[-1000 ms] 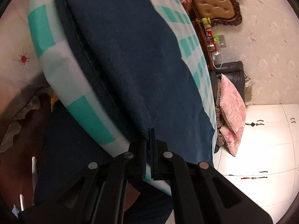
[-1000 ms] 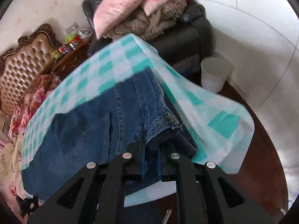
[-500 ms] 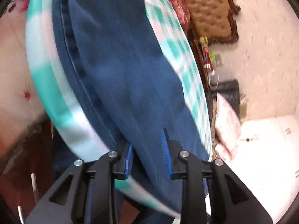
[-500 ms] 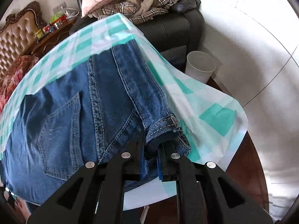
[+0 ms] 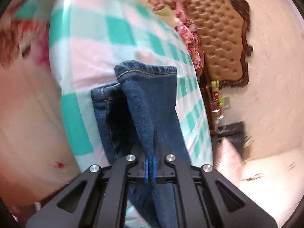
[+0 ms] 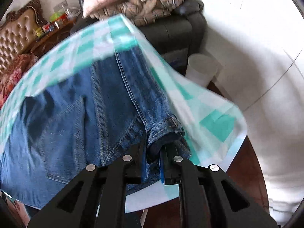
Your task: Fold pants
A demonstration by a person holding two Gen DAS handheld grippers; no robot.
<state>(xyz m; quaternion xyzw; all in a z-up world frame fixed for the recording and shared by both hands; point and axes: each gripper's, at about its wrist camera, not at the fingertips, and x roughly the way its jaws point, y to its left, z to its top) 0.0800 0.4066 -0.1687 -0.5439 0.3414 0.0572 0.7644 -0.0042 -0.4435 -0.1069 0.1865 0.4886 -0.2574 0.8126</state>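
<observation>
I read the left gripper (image 5: 151, 152) as having just closed: its jaws now pinch a fold of the jeans (image 5: 150, 98) near the leg hems, which lie on the checked tablecloth (image 5: 98, 38). My right gripper (image 6: 153, 150) is clamped on the bunched waistband edge of the jeans (image 6: 79, 114), at the tablecloth (image 6: 214, 121) border nearest me. A white bin (image 6: 201, 70) stands beyond that border, beside a dark sofa (image 6: 171, 32).
</observation>
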